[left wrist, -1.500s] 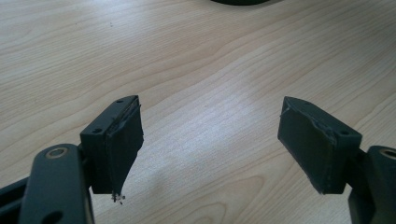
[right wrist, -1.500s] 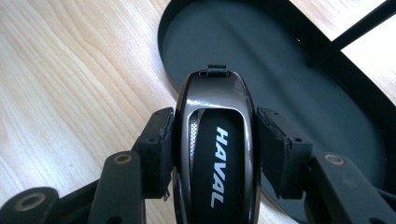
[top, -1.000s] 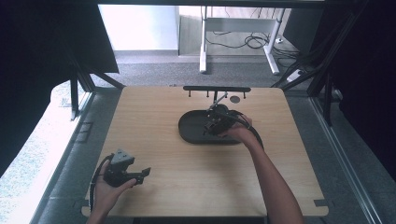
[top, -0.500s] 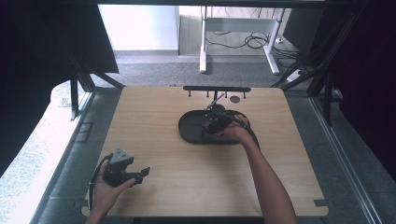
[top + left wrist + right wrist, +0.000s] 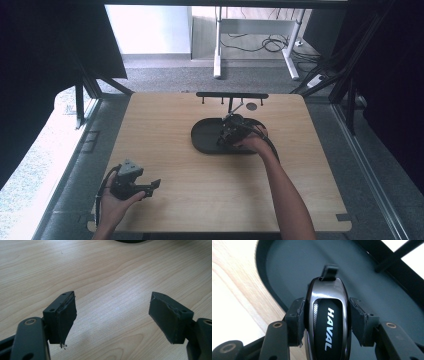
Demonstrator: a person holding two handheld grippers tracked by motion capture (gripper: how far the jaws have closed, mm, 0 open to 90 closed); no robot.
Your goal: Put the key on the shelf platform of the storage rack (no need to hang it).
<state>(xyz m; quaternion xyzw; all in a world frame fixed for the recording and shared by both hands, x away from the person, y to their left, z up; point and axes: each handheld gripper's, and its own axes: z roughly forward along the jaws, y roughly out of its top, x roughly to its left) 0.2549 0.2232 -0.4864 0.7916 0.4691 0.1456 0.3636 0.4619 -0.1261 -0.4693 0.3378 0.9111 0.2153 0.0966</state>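
The right tongs (image 5: 325, 320) are clamped on a Haval car key (image 5: 327, 322) over the dark tray (image 5: 205, 137). Left tongs (image 5: 112, 315) rest apart, near-left on the desk (image 5: 175, 115). Its destination is unclear.

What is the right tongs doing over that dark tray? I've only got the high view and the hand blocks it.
Observer: The right tongs are shut on a glossy black key fob lettered HAVAL.
Operator: Where is the fob relative to the tray?
Observer: Over the dark oval tray, near its rim; whether it touches, I can't tell.
Operator: And the left tongs?
Observer: The left tongs are open with bare wooden table between the jaws, holding nothing.
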